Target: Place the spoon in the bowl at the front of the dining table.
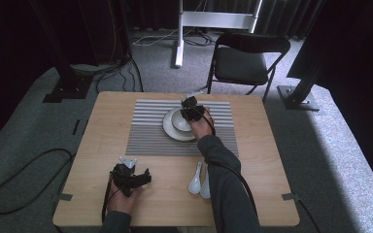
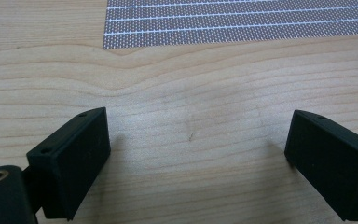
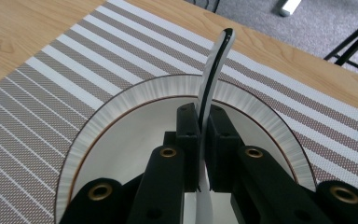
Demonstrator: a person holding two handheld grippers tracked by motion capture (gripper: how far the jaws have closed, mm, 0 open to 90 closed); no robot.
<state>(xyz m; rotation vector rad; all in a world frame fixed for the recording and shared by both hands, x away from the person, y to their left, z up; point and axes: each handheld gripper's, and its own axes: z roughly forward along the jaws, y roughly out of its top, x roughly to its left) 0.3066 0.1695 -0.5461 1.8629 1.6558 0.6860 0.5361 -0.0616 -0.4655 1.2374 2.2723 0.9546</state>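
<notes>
Right tool (image 3: 203,154) has its jaws pressed together on the rim of a small white bowl (image 3: 214,70), which it holds edge-up over the plate (image 3: 121,112), probably so it can lift or seat the bowl there. From the high view the plate lies on the striped placemat (image 1: 145,136), near the counter's (image 1: 97,126) centre toward 12 o'clock. Two white spoons (image 1: 199,180) wait at 6 o'clock of the plate. Left tool (image 1: 130,177) rests at 7 o'clock, its jaws wide apart and empty. No writing or brand can be read.

Bowl (image 1: 180,120) on plate (image 1: 171,131) on placemat (image 1: 145,136); two spoons (image 1: 199,179) nearer, off placemat.
</notes>
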